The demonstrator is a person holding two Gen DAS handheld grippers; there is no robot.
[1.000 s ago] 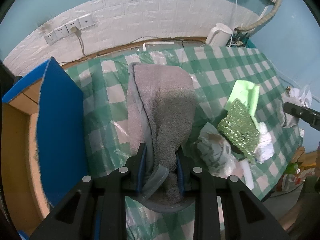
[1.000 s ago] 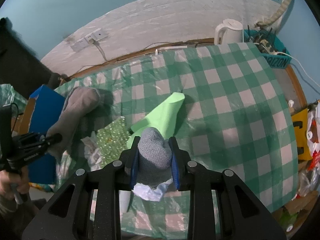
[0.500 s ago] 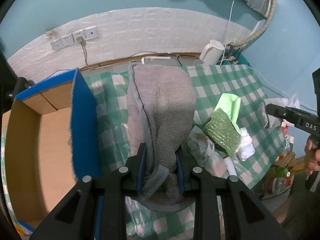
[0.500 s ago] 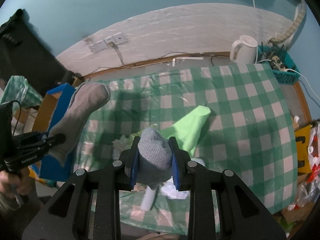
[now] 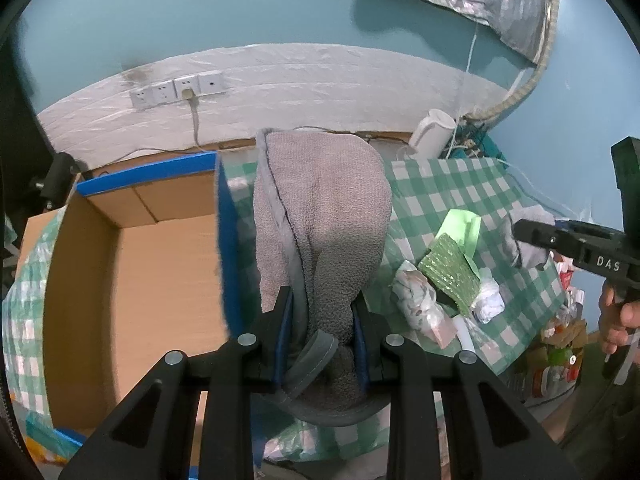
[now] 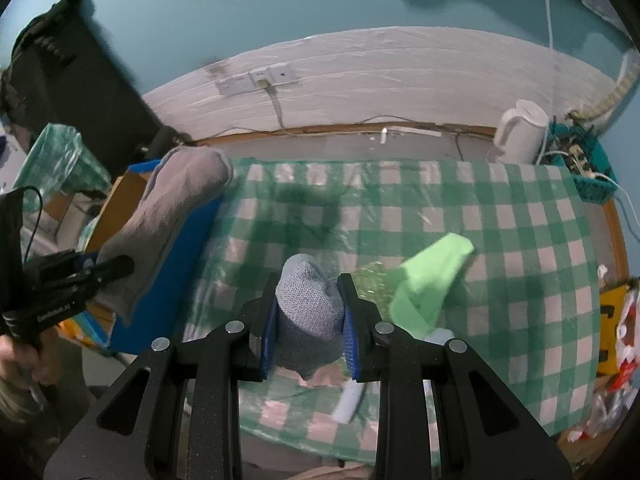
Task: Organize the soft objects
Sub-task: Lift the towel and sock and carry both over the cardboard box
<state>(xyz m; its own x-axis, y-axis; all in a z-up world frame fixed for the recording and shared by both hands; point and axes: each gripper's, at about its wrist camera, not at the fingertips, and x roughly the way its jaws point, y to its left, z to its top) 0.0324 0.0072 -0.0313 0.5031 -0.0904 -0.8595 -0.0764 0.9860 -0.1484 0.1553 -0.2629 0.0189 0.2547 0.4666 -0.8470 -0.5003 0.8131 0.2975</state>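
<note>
While left tongs (image 5: 322,336) pinch grey towel (image 5: 324,216), right tongs (image 6: 308,328) clamp blue-grey knit bundle (image 6: 310,308).

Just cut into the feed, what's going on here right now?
A person is working with a handheld gripper in each hand. The left gripper is clamped on a grey towel, held up in the air beside the open cardboard box with blue edges. The right gripper is clamped on a smaller blue-grey knitted cloth above the checked tablecloth. A green cloth, a bubble-wrap piece and crumpled bags lie on the table.
</note>
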